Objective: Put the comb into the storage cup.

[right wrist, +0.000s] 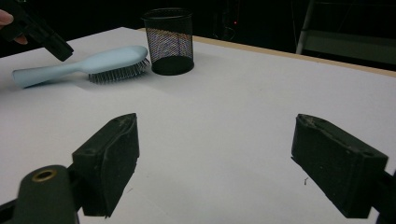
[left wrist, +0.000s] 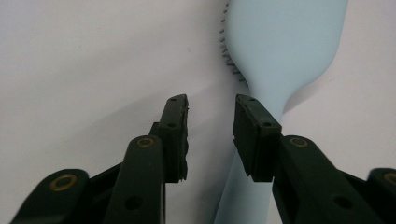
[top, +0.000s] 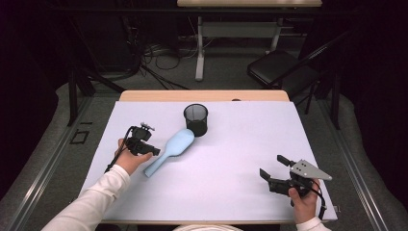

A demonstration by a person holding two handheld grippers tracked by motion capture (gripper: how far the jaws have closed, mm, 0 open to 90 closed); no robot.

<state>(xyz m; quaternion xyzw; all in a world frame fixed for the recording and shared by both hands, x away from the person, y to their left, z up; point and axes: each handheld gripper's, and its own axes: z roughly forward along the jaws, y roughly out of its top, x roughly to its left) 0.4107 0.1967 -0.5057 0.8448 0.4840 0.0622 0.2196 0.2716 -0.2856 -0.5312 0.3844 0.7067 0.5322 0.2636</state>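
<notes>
I read the step in hand as taking up the light blue hairbrush [top: 171, 151] by its handle, most likely to stand it in the black mesh cup [top: 196, 119]. The hairbrush lies bristles down on the desk [top: 231, 159], left of the middle, its head at about 1 o'clock from the handle end and just beside the cup's foot. To do it well I want the left gripper [top: 155, 151] shifted a little toward the handle so that the handle runs squarely between the fingers, then lowered until the pads sit at the handle's sides, near the neck where it is narrow, before I close. Gripping too close to the tail end would likely let the heavy head droop.

In the left gripper view the left fingers [left wrist: 173, 135] stand part-way spread, with bare desk in the gap; the handle passes under and beside the finger at 3 o'clock, and I cannot tell whether that one brushes it. They pinch nothing.

The right gripper [top: 272, 166] rests low at 5 o'clock on the desk, well apart from the hairbrush, its fingers [right wrist: 109, 163] spread wide over bare surface, holding nothing.
</notes>
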